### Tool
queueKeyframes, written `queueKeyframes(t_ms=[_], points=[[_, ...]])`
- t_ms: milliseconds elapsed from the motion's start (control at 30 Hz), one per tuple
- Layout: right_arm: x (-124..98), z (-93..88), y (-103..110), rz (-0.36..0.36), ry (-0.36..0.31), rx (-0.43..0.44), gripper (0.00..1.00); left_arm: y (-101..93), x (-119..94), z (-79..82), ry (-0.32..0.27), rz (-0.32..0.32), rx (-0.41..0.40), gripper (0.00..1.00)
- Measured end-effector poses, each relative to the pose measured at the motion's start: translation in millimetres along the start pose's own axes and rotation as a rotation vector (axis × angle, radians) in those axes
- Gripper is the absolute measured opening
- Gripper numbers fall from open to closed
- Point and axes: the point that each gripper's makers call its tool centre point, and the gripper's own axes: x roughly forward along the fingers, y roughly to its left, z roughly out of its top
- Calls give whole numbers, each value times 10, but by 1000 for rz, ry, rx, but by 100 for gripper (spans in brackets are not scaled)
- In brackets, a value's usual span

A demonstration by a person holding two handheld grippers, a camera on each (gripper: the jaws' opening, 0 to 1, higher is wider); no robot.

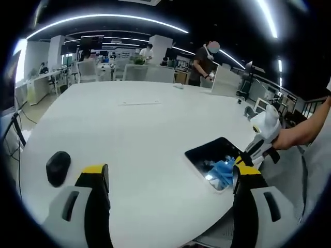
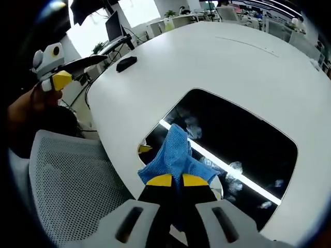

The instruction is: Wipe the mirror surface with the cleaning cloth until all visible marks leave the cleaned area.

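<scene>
In the left gripper view a broad white counter (image 1: pixel 139 134) curves away into an open-plan office with desks, chairs and people standing at the far side under long ceiling lights. The left gripper (image 1: pixel 170 178) hangs above the near part of the counter, its fingers spread wide with nothing between them. A black mouse (image 1: pixel 58 167) lies just left of the left finger. The mirror (image 1: pixel 217 161) lies flat near the counter's right edge, its long axis running from the near right toward the far left, with the blue cloth (image 1: pixel 222 170) on its near end. The right gripper (image 1: pixel 248 157) comes down onto the cloth from the right, held by a bare forearm. Most of the counter beyond the mirror is open.

In the right gripper view the mirror (image 2: pixel 232 144) is a dark rounded rectangle reflecting a ceiling light, with pale smudges scattered over it. Its near corner lies close to the counter (image 2: pixel 217 62) edge, where a grey mesh chair (image 2: pixel 72 186) stands. The right gripper (image 2: pixel 172 180) has its fingers pressed together, pinching the cloth (image 2: pixel 173 152) against the mirror's near end. The left gripper (image 2: pixel 54 72) shows at far left.
</scene>
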Motion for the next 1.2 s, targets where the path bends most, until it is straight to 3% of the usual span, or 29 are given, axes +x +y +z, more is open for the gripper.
queueKeyframes(t_ms=[333,400,500,600,833,1200], points=[[-107,-100,-193,-19,-1,25,0,24,2,27,-1,9,-7,99],[-121,-112,-203,-22,0,25,0,156,3,38,-8,74,55,99],[-142,-130,-236,-24,0,27,0,182,-3,31,-8,79,33,99],[-162,-145,-259,-27,1,30,0,158,-12,56,-12,78,70,99],[-160,-146,-271,-27,-1,32,0,156,-40,70,-13,92,4,99],[-132,-87,-372,-40,2,10,0,204,-48,4,-14,85,-6,99]])
